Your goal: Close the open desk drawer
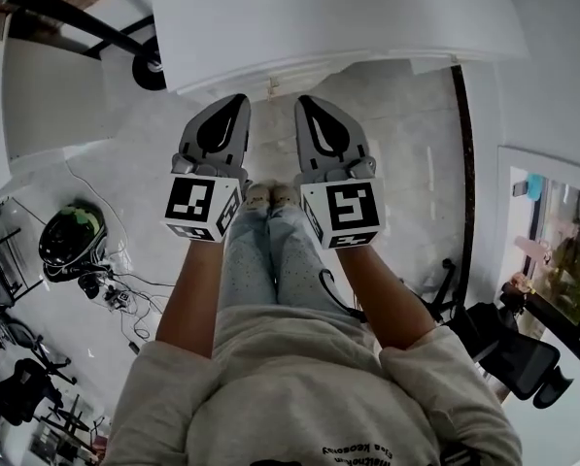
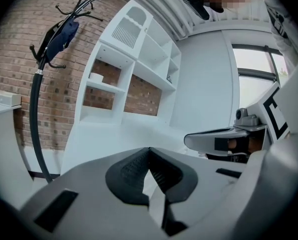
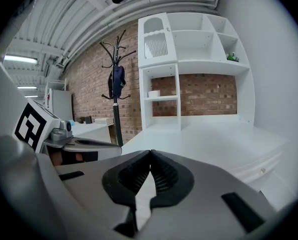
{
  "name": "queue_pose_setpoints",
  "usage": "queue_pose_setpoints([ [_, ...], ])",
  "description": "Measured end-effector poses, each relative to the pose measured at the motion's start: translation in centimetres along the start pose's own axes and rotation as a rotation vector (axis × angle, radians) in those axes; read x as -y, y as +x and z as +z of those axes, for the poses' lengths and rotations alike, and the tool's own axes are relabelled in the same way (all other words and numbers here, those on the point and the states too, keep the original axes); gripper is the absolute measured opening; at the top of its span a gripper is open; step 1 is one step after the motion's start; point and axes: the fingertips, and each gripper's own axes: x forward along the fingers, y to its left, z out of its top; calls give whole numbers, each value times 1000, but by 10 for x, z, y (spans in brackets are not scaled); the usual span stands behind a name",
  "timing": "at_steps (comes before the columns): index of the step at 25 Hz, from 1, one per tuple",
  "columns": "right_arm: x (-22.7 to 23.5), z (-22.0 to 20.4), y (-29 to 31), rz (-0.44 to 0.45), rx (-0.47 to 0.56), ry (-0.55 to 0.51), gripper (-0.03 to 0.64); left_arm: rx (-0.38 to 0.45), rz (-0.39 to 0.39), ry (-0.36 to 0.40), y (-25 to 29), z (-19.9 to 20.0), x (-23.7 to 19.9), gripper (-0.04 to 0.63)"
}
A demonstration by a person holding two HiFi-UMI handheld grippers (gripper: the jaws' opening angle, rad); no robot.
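looks like the job's pretty much done; the drawer (image 1: 319,69) sits tucked in under the white desk (image 1: 348,17) edge, its little knob (image 3: 262,170) facing out, no gap i can see; left gripper (image 1: 239,103) and right gripper (image 1: 304,103) hang in front of it, both pinched fully together on nothing; only a sliver of the drawer front shows, so can't swear it's flush

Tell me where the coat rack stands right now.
The coat rack stands before the brick wall, just left of the white shelf unit in the right gripper view; the left gripper view shows it at far left.
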Motion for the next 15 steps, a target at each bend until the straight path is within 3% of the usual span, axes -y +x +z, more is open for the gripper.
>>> queue_pose_setpoints([
  [15, -28, 86, -113, 19, 120, -8, 29, 56, -7, 41, -90, 91, 89, 18],
])
